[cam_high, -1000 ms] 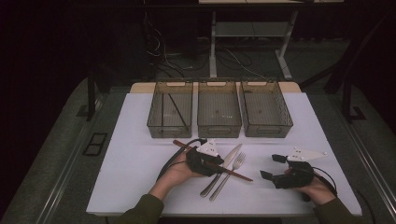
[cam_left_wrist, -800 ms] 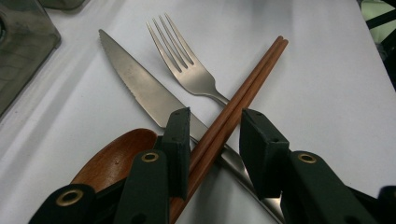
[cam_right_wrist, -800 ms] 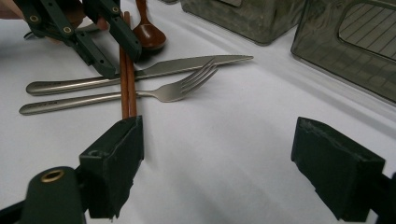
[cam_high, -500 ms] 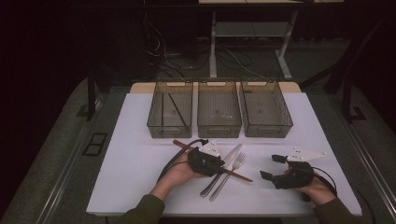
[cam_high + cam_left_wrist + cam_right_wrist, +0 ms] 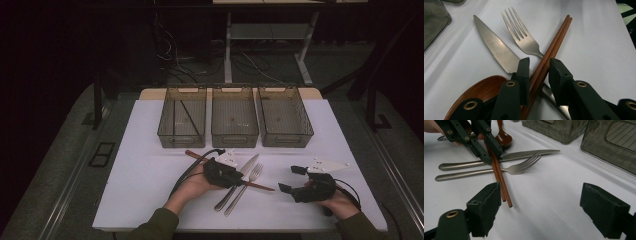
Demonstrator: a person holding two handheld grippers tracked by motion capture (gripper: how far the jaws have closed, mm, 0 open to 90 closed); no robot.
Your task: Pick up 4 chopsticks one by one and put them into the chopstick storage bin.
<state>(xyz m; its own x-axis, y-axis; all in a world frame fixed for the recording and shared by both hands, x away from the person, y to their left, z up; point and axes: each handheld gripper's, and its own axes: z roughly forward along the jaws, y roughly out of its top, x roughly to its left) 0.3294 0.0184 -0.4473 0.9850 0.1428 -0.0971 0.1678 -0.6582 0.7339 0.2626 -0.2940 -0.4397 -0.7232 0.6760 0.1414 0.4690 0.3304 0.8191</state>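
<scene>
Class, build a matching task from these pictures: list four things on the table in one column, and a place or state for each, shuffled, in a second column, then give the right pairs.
Things:
1. pair of brown wooden chopsticks
2. silver metal fork
3. right gripper
4. left-hand smoky clear plastic bin

Places or states:
A. jaws wide apart over bare white table
B. stands at the far side, beside two like it
C. lies between the silver metal knife and the chopsticks' far ends
D. between the left gripper jaws, crossing the cutlery

Pairs: 1-D, 2-C, 3-A, 4-B
</scene>
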